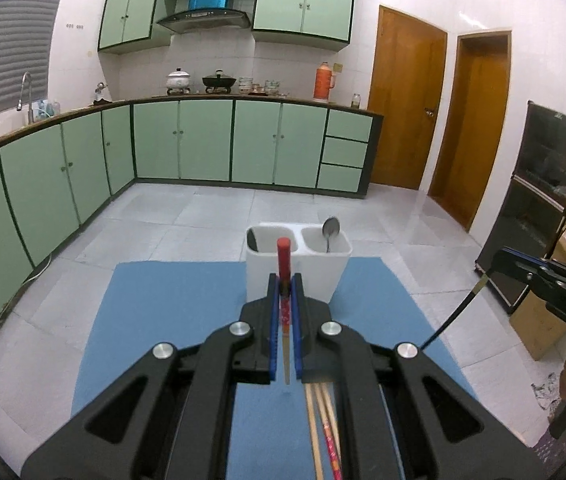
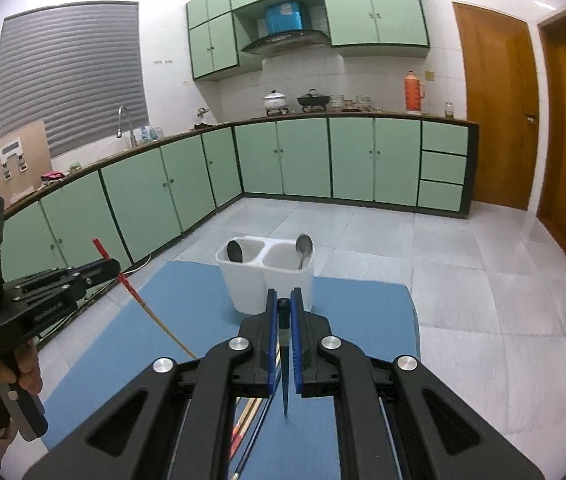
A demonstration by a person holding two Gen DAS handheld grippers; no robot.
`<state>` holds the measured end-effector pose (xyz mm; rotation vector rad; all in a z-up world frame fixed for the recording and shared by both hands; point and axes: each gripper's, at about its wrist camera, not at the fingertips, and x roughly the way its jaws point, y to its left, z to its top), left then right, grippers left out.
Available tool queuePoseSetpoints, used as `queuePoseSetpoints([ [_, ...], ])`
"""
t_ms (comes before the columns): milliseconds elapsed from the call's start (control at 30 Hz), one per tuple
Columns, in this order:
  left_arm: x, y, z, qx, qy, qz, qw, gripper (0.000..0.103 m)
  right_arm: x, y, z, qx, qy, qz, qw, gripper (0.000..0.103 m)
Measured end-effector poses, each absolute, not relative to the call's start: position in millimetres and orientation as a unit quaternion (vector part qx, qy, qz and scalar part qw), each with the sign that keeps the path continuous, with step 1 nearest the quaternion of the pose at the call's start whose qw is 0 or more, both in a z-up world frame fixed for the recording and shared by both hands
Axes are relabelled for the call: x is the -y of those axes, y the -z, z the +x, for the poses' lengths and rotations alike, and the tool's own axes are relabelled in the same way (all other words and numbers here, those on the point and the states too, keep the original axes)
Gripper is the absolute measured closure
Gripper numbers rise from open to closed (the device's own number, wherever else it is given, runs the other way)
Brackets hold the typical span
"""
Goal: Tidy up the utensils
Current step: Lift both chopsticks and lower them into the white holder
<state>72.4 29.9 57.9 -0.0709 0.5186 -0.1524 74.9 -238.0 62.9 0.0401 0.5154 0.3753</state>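
A white two-compartment utensil holder (image 1: 279,270) (image 2: 251,284) stands at the far end of a blue mat (image 1: 171,312) (image 2: 199,312). A metal spoon (image 1: 330,229) (image 2: 304,247) stands in its right compartment, a dark spoon (image 2: 235,251) in its left. My left gripper (image 1: 284,280) is shut on a red-topped chopstick (image 1: 284,254), also seen in the right wrist view (image 2: 131,286). My right gripper (image 2: 283,304) is shut on a black chopstick (image 2: 284,360), also seen in the left wrist view (image 1: 455,312). Both hover over the mat just short of the holder.
More chopsticks (image 1: 323,432) (image 2: 249,416) lie on the mat under the grippers. The mat sits on a white table above a tiled floor. Green cabinets (image 1: 203,140) line the far wall, wooden doors (image 1: 403,100) to the right, and a black cabinet (image 1: 543,200).
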Motion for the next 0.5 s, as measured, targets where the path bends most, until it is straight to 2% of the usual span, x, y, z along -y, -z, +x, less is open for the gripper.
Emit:
queuePoseSetpoints([
  [200,-32,-84,82,-0.221,0.081,-0.041,0.971,0.098,235,-91,96,-0.233,-0.204,0.019,0.951,0.097],
  [500,-25,-138,120,-0.141,0.078,-0.047,0.986,0.098,223,-158,146,-0.161,-0.21,0.025,0.964,0.097],
])
